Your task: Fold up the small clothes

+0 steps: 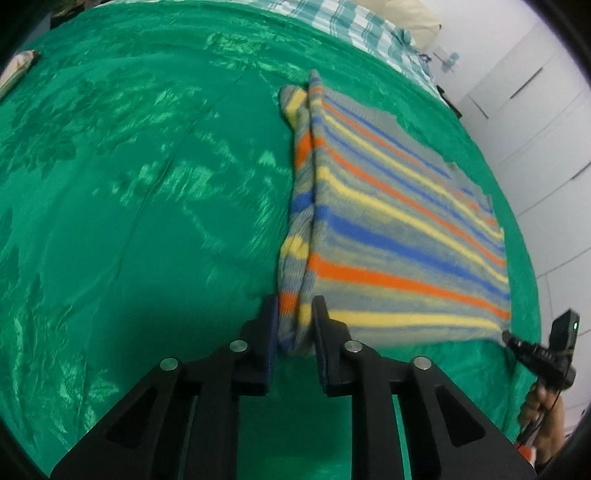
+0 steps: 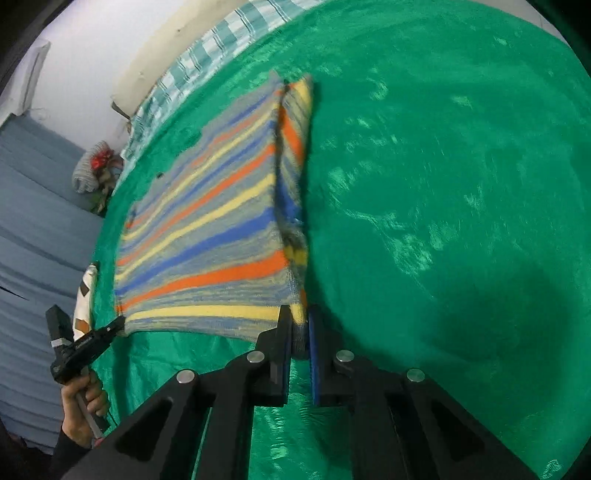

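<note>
A striped knit garment (image 1: 388,229) in grey, orange, yellow and blue lies spread over a green blanket (image 1: 129,203). My left gripper (image 1: 295,325) is shut on its near left corner, where the edge bunches into a fold. My right gripper (image 2: 299,332) is shut on the near right corner of the same garment (image 2: 207,229). Each gripper shows in the other's view: the right one (image 1: 517,343) at the garment's far corner, the left one (image 2: 110,328) likewise. The near hem hangs stretched between them, a little above the blanket (image 2: 443,221).
A checked teal sheet (image 1: 354,26) and a cream pillow (image 1: 417,18) lie at the bed's far end. White cabinets (image 1: 535,110) stand beyond one side. A blue-grey sofa (image 2: 33,221) with a small stuffed bundle (image 2: 96,166) stands on the other.
</note>
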{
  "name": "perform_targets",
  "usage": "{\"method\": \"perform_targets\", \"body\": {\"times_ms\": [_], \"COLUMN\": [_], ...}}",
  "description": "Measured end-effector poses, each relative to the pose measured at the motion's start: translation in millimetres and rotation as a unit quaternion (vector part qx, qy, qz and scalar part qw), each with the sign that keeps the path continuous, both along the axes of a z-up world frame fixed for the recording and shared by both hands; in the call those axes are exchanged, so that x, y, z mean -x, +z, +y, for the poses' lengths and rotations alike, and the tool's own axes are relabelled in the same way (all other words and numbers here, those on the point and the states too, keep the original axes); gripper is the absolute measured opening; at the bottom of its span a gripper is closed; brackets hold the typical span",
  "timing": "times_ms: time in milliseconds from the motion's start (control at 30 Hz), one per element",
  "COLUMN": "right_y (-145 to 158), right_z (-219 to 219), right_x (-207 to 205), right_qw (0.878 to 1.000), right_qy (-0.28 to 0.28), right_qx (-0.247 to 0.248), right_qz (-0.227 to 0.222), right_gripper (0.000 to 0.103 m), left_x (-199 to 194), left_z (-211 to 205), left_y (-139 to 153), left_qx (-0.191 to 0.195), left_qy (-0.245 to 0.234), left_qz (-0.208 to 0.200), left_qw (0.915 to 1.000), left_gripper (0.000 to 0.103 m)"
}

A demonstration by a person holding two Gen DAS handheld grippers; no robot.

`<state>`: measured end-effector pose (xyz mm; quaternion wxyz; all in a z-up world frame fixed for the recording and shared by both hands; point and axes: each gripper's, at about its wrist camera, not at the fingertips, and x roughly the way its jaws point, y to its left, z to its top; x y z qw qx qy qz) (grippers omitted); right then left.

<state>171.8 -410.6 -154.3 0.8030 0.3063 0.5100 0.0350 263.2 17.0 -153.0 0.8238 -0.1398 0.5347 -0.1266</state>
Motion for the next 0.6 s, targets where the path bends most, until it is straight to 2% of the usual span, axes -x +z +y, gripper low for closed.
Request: {"method": "perform_targets", "body": {"times_ms": [33,67,100,133,167,200,233,267,300,367,600], "right_y": [-2.2,-4.2,-4.1,-2.2,0.3,3.4,6.6,10.4,13.4,17.9,20.2], "right_z": [0.7,1.9,2.9,6.5,8.8,11.8,13.0,11.7,15.7,16.8,10.8], "right_x": [-2.5,-6.4,-5.5,-7.0,-3.5,-3.4,3.6,15.1,22.1,42.6,94.9], "right_qw": [1.000,1.000,1.000,1.000,1.000,0.999,0.999,0.999,0.998,0.996,0.994], "right_qy": [-0.003,-0.003,-0.002,-0.001,-0.001,-0.002,-0.004,-0.005,-0.007,-0.007,-0.016], "right_qx": [-0.002,0.000,0.007,0.014,0.018,0.022,0.024,0.027,0.036,0.057,0.061], "right_qz": [-0.001,-0.003,-0.007,-0.012,-0.019,-0.023,-0.033,-0.044,-0.053,-0.067,-0.092], "right_gripper": [0.007,0.008,0.009,0.011,0.019,0.033,0.041,0.056,0.062,0.062,0.063], "left_x": [3.9,9.9,17.7,26.5,37.0,50.1,62.8,74.1,84.9,101.6,131.5], "left_z": [3.5,5.7,9.1,9.4,9.2,9.3,7.9,7.5,7.1,6.0,-14.6], "left_y": [0.7,2.3,6.3,10.7,16.6,23.8,28.8,32.2,34.0,31.1,17.5], "left_qx": [0.005,0.008,0.008,0.004,-0.007,-0.027,-0.046,-0.059,-0.070,-0.090,-0.131], "left_qy": [0.004,0.009,0.017,0.019,0.020,0.020,0.018,0.014,0.009,0.002,-0.039], "left_qz": [0.001,0.004,0.005,-0.001,-0.014,-0.035,-0.057,-0.073,-0.085,-0.093,-0.086], "left_qw": [1.0000,0.9999,0.9998,0.9998,0.9997,0.9988,0.9971,0.9955,0.9938,0.9915,0.9869], "left_gripper": [0.019,0.024,0.037,0.046,0.062,0.074,0.077,0.081,0.083,0.084,0.084]}}
